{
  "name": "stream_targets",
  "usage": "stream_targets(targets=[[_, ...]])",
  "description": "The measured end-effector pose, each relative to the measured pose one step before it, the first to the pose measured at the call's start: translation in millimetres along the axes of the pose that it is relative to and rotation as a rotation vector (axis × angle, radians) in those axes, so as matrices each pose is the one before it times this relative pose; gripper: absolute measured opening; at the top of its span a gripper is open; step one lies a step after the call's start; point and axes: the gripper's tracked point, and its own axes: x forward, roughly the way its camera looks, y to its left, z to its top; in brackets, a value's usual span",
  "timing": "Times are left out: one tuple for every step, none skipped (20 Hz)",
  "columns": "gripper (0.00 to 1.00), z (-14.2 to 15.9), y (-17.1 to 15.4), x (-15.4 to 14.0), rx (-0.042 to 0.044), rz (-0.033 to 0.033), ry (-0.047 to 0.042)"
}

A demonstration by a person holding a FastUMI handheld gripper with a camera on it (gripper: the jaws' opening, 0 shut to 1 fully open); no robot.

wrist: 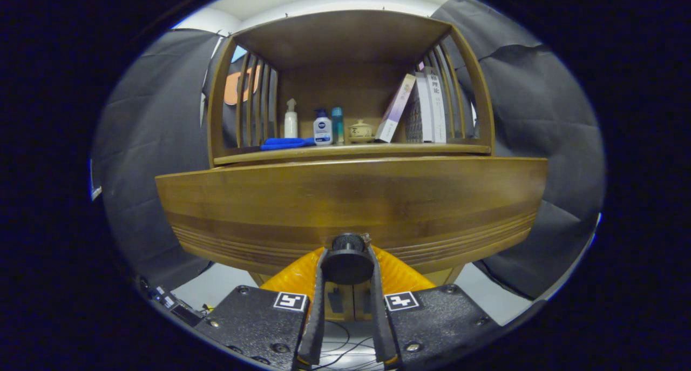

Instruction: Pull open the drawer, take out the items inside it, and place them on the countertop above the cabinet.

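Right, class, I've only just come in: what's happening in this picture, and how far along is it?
A person is working a hand-held pair of tongs at a wooden cabinet. Both fingers are closed around the dark round knob of the drawer, which juts forward beneath the countertop, apparently being pulled open. Its contents can't be seen from here. On the countertop stand a blue cloth, a few bottles, a small lidded pot and some books.

The hand-held gripper [348,263] points level and forward, both fingers [318,301] pressed against a round knob [348,258] between them.
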Motion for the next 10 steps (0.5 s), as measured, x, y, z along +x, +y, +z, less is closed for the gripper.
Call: stream_targets(targets=[[0.39,-0.97,-0.09,-4.46,0.00158,-0.00001,-0.00033],[0.39,-1.88,-0.06,-4.90,0.00272,0.00100,0.00009],[0.39,-1.53,0.15,-5.60,0.00088,0.00175,0.00014],[0.39,-1.54,0.28,-4.94,0.00097,0.00090,-0.00133],[0.39,-0.91,-0.12,-5.13,0.00415,-0.00023,-0.00186],[0.39,-2.18,-0.30,-4.87,-0.00237,0.00088,0.00274],[0.39,-0.23,0.67,-4.04,0.00342,0.00362,0.00203],[0.39,-3.92,0.18,-5.43,0.00163,0.00332,0.00419],[0.39,-1.81,-0.39,-4.79,0.00417,0.00282,0.00344],[0.39,-2.27,-0.44,-4.52,0.00169,0.00103,0.00397]])
